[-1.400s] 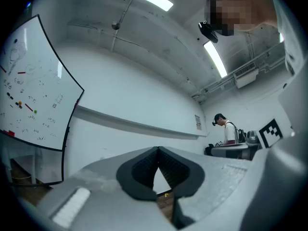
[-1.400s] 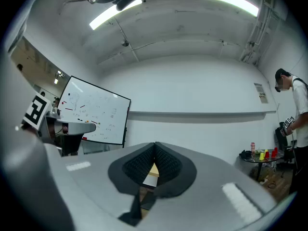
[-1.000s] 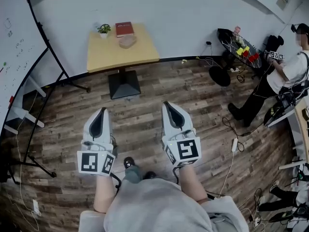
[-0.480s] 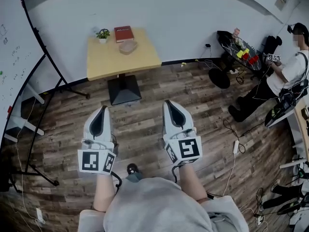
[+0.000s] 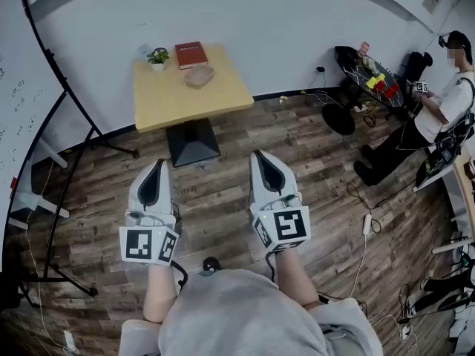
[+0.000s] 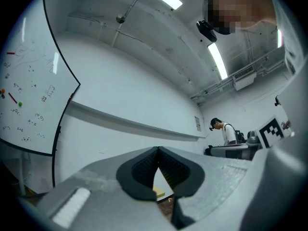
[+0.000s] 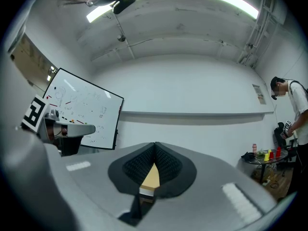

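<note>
Lower in the head view than a moment ago, the desk (image 5: 172,99) has drawn nearer, and the whiteboard (image 5: 13,102) has slipped further off to the left. Both grippers hover side by side above the wooden floor (image 5: 319,150), their long axes pointing forward at the desk, well apart from it. The jaws of the left gripper (image 5: 158,167) and of the right gripper (image 5: 257,156) are pressed together at the tips, with nothing between them. At the desk's far edge lies a red book (image 5: 191,53), its long side running across, beside a small potted plant (image 5: 157,55); a bowl (image 5: 199,76) sits just nearer.
</note>
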A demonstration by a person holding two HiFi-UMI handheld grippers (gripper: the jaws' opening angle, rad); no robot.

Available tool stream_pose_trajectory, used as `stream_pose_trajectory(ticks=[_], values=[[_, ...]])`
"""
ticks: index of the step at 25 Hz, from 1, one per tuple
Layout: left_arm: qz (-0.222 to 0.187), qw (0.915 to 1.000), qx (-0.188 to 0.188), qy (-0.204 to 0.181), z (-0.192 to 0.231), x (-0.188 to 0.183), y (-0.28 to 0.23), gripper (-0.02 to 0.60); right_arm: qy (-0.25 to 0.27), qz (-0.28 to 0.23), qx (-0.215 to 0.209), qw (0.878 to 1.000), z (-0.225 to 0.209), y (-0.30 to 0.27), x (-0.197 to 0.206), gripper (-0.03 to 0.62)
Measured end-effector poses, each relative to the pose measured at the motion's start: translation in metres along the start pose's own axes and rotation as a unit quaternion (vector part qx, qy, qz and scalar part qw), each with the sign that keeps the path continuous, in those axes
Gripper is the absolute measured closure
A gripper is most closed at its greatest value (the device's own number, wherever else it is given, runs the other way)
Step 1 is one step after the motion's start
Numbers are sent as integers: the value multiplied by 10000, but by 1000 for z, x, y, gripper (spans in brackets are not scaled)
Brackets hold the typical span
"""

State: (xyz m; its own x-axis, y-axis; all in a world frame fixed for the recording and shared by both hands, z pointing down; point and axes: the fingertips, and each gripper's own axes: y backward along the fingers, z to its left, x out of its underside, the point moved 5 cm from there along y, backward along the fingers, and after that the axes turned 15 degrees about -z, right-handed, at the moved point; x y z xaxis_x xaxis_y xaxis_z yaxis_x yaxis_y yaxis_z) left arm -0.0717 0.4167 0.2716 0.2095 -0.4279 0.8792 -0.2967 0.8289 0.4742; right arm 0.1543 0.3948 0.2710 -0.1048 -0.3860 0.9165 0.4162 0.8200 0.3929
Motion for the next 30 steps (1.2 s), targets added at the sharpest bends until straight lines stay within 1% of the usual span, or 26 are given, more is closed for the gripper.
stream_pose_trajectory(ticks=[8, 16, 23, 30], values=[[7, 9997, 244, 32, 27, 9, -10, 580, 17, -3, 172, 9999, 16, -22, 14, 594], [66, 9996, 233, 155, 45, 19, -14, 580, 56, 93, 227, 9997, 23, -33, 25, 594], [31, 9997, 196, 121, 60, 33, -39, 580, 54, 81, 189, 9998, 11, -63, 39, 594], [-45, 9999, 104, 49, 79, 44, -78, 580, 15, -24, 60, 10000, -7, -112, 51, 594]])
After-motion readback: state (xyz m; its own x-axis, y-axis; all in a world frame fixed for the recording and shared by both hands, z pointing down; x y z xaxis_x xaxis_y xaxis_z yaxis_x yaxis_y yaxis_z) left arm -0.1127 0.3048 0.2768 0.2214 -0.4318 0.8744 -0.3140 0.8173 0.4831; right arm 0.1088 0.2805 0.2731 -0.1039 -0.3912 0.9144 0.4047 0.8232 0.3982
